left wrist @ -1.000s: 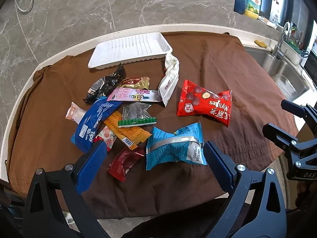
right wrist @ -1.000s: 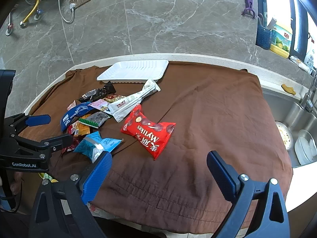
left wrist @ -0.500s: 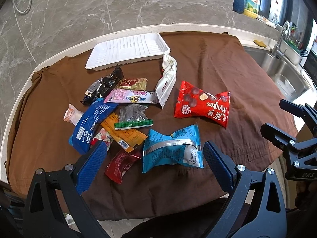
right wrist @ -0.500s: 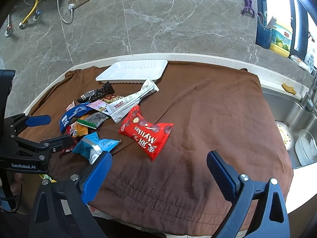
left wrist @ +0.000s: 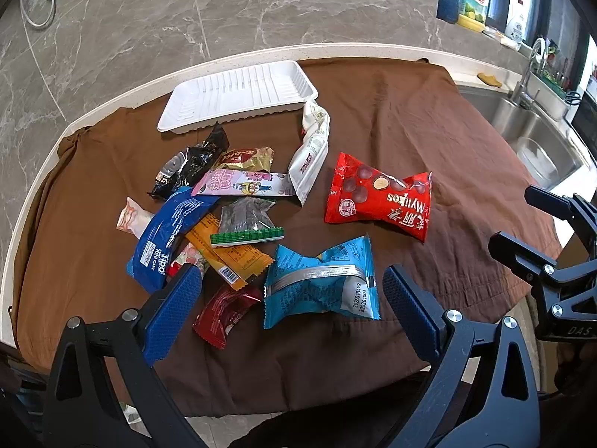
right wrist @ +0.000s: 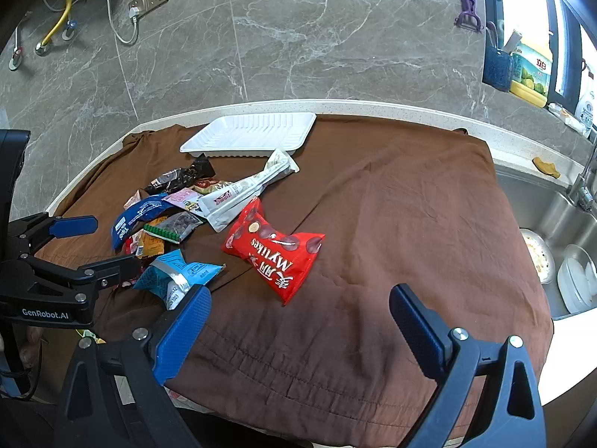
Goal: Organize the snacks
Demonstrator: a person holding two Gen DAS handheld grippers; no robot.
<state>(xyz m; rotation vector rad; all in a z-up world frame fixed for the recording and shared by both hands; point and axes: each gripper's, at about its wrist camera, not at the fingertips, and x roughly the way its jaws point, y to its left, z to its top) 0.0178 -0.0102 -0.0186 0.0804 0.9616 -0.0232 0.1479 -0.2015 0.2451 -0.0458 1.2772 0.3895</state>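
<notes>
Fingers of the left gripper (left wrist: pixel 289 310) stand wide apart and hold nothing; the blue packet (left wrist: pixel 321 283) lies just ahead between them, long axis crosswise to the fingers, ends pointing left and right. Right gripper (right wrist: pixel 298 330), likewise spread and empty, hangs over bare brown cloth (right wrist: pixel 391 224), farther off. White tray (left wrist: pixel 238 95) sits beyond the pile.

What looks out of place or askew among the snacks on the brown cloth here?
Nothing is spilled or torn. The white ribbed plastic tray holds nothing, while the packets lie in a loose overlapping heap in front of it; the long white pouch has one end against the tray's rim. The red Mylikes bag lies apart.
</notes>
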